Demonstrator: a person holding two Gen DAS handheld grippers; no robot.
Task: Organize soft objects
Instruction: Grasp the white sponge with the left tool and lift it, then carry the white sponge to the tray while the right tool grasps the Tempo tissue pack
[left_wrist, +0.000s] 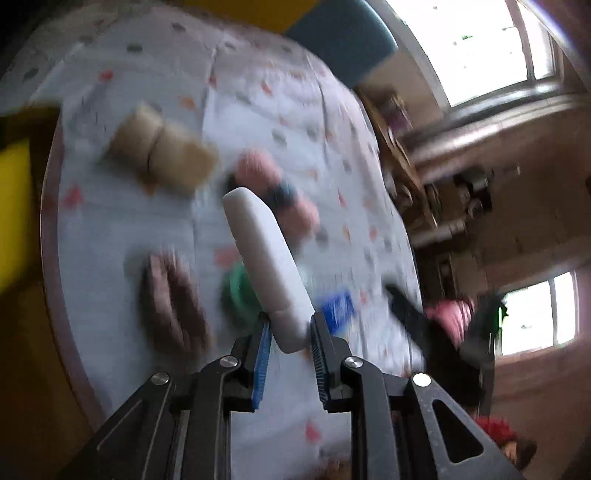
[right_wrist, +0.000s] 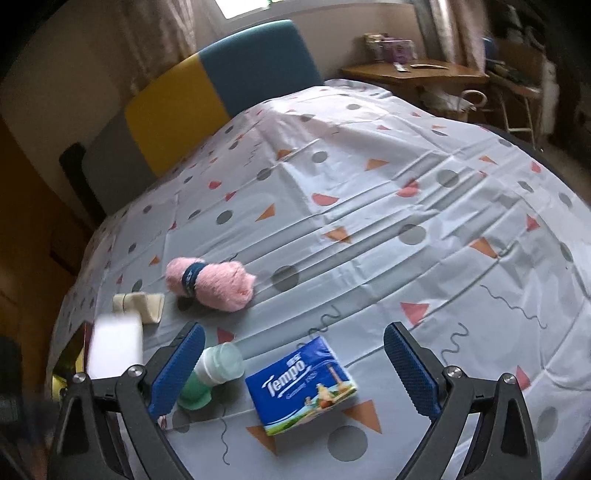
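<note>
My left gripper (left_wrist: 291, 321) is shut on one end of a white oblong soft block (left_wrist: 266, 251), held above the table; the picture is smeared by motion. The same block (right_wrist: 116, 343) shows blurred at the left of the right wrist view. Below it lie a pink yarn skein (left_wrist: 273, 192) with a dark band, two beige pads (left_wrist: 162, 155), a brown item (left_wrist: 173, 306) and a green bottle (left_wrist: 236, 295). My right gripper (right_wrist: 295, 332) stands open over a blue Tempo tissue pack (right_wrist: 301, 384), not touching it. The yarn (right_wrist: 208, 282), a beige pad (right_wrist: 142, 302) and the lying green bottle (right_wrist: 212, 376) are to its left.
The table wears a pale blue cloth (right_wrist: 369, 221) with dots and triangles. A yellow and teal chair back (right_wrist: 221, 85) stands at the far edge. A wooden desk (right_wrist: 413, 72) with clutter is at the back right. The right gripper (left_wrist: 417, 317) shows dark in the left wrist view.
</note>
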